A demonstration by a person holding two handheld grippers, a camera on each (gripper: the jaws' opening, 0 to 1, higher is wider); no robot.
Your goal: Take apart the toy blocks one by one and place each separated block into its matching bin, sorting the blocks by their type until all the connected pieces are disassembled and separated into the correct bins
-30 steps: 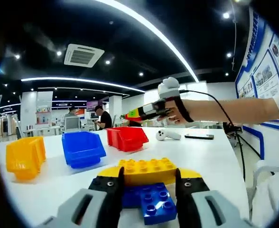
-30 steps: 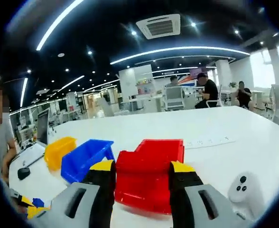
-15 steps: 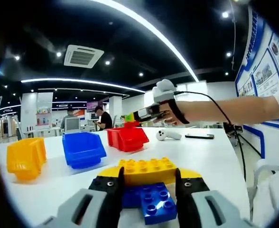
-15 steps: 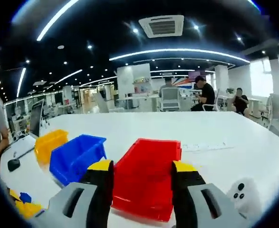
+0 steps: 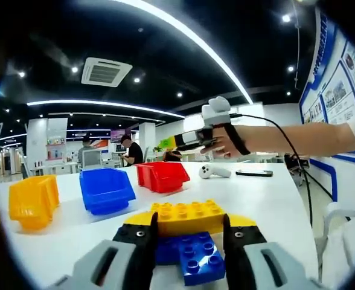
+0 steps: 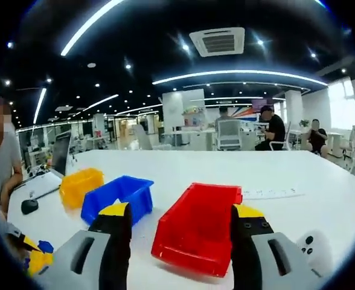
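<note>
Red bin (image 6: 198, 226) — fingers (image 6: 116, 241) apart.

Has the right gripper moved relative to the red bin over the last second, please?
Yes. The right gripper dipped towards the red bin, then lifted back above it.

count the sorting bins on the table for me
3, in a row on the white table: the yellow bin at one end, the blue bin in the middle, the red bin at the other end, nearest the right tool.
</note>
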